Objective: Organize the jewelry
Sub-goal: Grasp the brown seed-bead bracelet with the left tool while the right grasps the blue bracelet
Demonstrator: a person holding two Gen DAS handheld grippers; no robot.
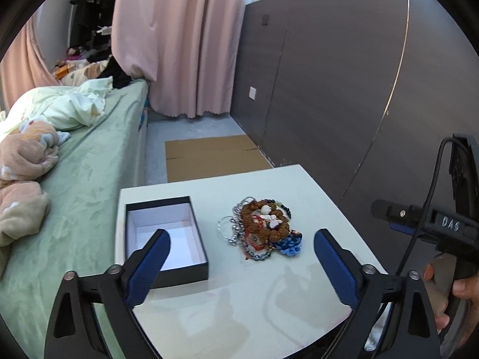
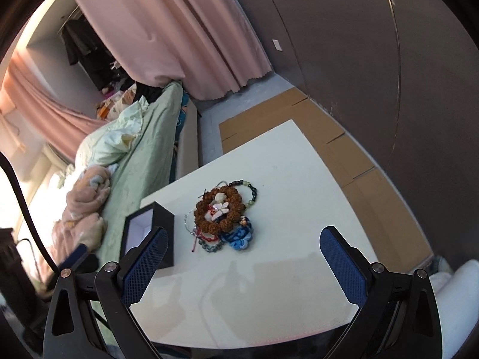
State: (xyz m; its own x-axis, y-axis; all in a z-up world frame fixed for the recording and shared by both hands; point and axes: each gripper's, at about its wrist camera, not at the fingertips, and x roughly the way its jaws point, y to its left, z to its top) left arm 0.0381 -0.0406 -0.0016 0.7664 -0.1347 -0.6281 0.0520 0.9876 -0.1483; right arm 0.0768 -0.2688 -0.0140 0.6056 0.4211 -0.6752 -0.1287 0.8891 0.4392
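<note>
A tangled pile of jewelry (image 1: pixel 260 227) lies mid-table: a brown beaded bracelet, silver chains, a blue knotted piece, dark green beads. It also shows in the right wrist view (image 2: pixel 223 218). An open black box with a white lining (image 1: pixel 166 236) stands empty to its left, also in the right wrist view (image 2: pixel 149 236). My left gripper (image 1: pixel 242 252) is open and empty, hovering above the table's near part. My right gripper (image 2: pixel 244 249) is open and empty, also above the near part; its body shows at the right of the left wrist view (image 1: pixel 443 227).
The small white table (image 1: pixel 239 299) stands beside a bed with a green sheet (image 1: pixel 89 179) and rumpled bedding on the left. Flat cardboard (image 1: pixel 212 155) lies on the floor beyond. A dark wall panel (image 1: pixel 329 74) runs along the right. Pink curtains hang behind.
</note>
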